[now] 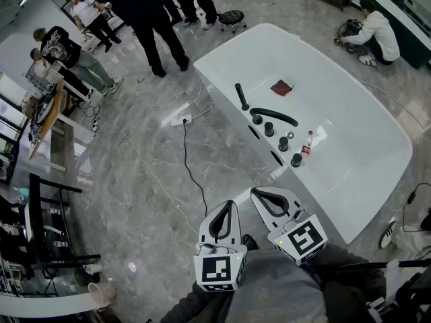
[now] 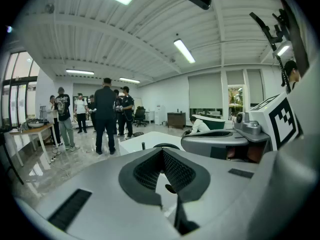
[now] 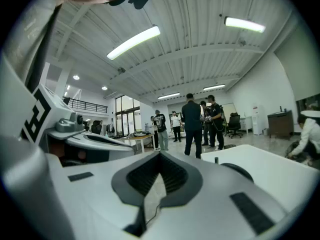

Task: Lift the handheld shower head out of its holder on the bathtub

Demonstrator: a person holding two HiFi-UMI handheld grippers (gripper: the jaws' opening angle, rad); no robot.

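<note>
The black handheld shower head [image 1: 240,96] stands upright in its holder on the near rim of the white bathtub [image 1: 217,79]. A curved black spout [image 1: 273,116] and several black knobs follow it along the rim. My left gripper [image 1: 229,204] and right gripper [image 1: 256,192] hover side by side over the floor, well short of the tub, both shut with nothing between their jaws. The left gripper view shows the shower head [image 2: 143,145] as a small far stub beyond the left gripper [image 2: 161,151]. The right gripper view shows the shower head [image 3: 216,159] past the right gripper [image 3: 159,154].
A small bottle [image 1: 307,145] stands on the rim by the last knob, and a red cloth [image 1: 281,87] lies in the tub. A black cable [image 1: 190,170] runs across the marble floor. Several people [image 1: 145,15] stand beyond the tub, one crouches [image 1: 372,32] at far right. A table [image 1: 46,123] stands at left.
</note>
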